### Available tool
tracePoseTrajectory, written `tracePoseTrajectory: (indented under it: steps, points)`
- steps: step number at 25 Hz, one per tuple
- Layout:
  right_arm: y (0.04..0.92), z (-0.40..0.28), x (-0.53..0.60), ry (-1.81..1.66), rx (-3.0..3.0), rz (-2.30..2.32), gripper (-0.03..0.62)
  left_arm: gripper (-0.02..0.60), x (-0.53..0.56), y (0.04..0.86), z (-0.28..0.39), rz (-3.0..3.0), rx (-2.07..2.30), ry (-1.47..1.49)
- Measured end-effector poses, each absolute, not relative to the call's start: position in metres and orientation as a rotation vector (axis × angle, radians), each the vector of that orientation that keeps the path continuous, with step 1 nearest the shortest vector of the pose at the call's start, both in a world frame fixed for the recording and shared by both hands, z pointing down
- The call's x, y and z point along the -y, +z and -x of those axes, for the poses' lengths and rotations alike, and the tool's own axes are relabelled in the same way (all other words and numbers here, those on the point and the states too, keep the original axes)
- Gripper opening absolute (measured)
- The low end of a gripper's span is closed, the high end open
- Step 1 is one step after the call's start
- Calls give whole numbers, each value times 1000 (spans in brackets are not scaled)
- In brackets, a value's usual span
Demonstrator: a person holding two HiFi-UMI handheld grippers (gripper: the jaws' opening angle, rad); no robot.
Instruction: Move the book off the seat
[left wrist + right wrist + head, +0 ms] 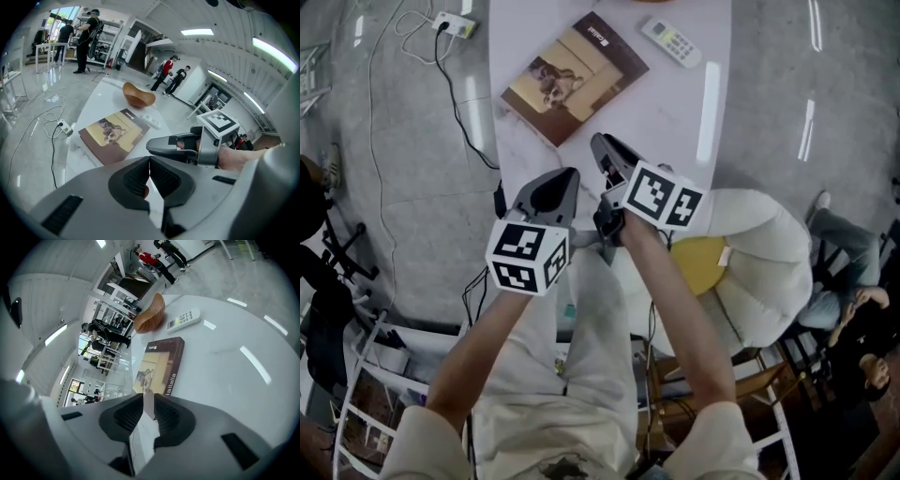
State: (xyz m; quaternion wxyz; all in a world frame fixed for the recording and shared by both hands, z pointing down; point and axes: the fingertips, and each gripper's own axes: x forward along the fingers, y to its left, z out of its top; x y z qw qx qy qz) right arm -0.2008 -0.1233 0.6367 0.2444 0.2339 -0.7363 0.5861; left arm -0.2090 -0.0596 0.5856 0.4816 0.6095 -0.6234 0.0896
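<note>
Looking done: book (574,77) on table (698,103) at 12 o'clock; left gripper (149,158) clenched, right gripper (149,395) barely parted, both empty; next, back off.

The book (574,78) is lying flat on the table (675,103), toward its left half as the person faces it. The remote (671,41) is lying on the same table, beyond the book and to its right, apart from it. The bowl (138,95) is sitting farther along the table, past both. The power strip (455,25) is lying on the floor, left of the table's far part. The left gripper (562,183) and the right gripper (607,150) are hanging side by side over the table's near end, just short of the book. The seat (769,253) is standing to the person's right, off the table's near corner, with a cushion (701,262) resting on it.
</note>
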Motion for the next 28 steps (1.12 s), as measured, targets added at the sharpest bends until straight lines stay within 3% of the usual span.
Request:
tracePoseTrajectory:
  steps: [28]
  points:
    - [437, 72, 90, 1652, 2166, -844, 66, 12, 73, 398, 115, -1793, 1410, 365]
